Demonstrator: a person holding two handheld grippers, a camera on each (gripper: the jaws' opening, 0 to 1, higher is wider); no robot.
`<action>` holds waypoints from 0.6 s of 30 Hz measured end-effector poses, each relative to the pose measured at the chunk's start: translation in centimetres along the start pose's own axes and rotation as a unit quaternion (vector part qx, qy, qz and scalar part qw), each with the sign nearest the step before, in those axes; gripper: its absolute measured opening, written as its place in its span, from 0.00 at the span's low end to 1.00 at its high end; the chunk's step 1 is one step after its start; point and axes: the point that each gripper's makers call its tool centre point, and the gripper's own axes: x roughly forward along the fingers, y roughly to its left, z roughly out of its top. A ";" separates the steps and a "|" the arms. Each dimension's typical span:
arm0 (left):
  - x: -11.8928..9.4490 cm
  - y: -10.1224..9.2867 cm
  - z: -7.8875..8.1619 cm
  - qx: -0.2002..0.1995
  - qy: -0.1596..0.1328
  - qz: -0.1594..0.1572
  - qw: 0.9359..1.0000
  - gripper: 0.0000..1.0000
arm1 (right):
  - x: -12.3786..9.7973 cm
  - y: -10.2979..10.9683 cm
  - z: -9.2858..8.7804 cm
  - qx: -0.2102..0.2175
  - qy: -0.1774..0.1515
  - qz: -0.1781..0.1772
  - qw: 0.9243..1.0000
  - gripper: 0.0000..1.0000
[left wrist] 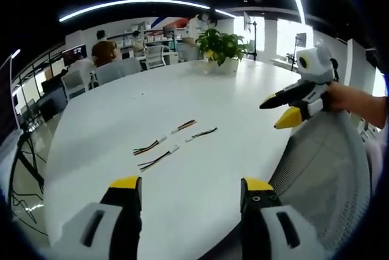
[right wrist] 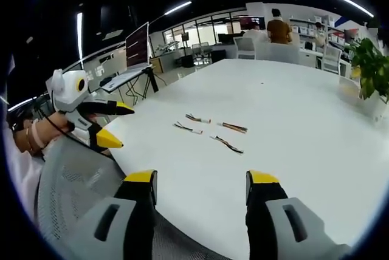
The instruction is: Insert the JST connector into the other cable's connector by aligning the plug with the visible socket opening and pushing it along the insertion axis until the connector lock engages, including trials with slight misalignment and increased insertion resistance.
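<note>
Lying loose, cables, tools apart, seemingly empty

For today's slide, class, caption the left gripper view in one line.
Open left gripper faces four cables on a white table; right gripper open beside.

- White table, large and rounded.
- Potted plant on its far side.
- Grey mesh chair at the near edge.
- Monitor on a stand.
</note>
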 end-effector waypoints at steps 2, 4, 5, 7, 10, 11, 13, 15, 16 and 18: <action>0.0 0.0 -0.1 0.003 0.003 0.001 1.000 0.62 | 0.0 0.1 -0.1 0.001 0.002 0.000 1.000 0.57; 0.0 0.1 0.0 0.004 0.003 0.003 1.000 0.62 | 0.0 0.1 -0.1 0.000 0.005 0.001 1.000 0.57; 0.0 0.1 0.0 0.003 0.002 0.003 1.000 0.62 | 0.0 0.2 -0.2 -0.001 0.005 0.001 1.000 0.56; 0.0 0.1 0.0 -0.004 -0.001 0.001 1.000 0.62 | 0.0 0.2 -0.1 -0.002 0.005 0.001 1.000 0.56; -0.1 0.2 0.3 -0.031 -0.013 -0.007 0.999 0.62 | -0.1 0.1 0.0 -0.002 0.001 0.000 1.000 0.56; -0.2 0.2 0.4 -0.040 -0.016 -0.007 0.999 0.62 | -0.1 0.1 0.0 -0.002 0.001 0.000 1.000 0.56; -0.3 0.4 0.4 -0.053 -0.023 -0.006 0.998 0.62 | -0.1 0.1 0.0 0.002 0.001 0.000 1.000 0.55; -0.4 0.5 0.4 -0.054 -0.023 -0.003 0.998 0.62 | -0.1 0.1 0.0 0.002 0.000 -0.001 1.000 0.54; -0.4 0.5 0.4 -0.054 -0.023 -0.003 0.998 0.61 | -0.1 0.1 0.0 0.002 -0.001 -0.001 1.000 0.54; -0.4 0.3 0.5 -0.056 -0.025 -0.007 0.998 0.61 | -0.2 0.1 0.1 0.002 -0.002 0.000 1.000 0.54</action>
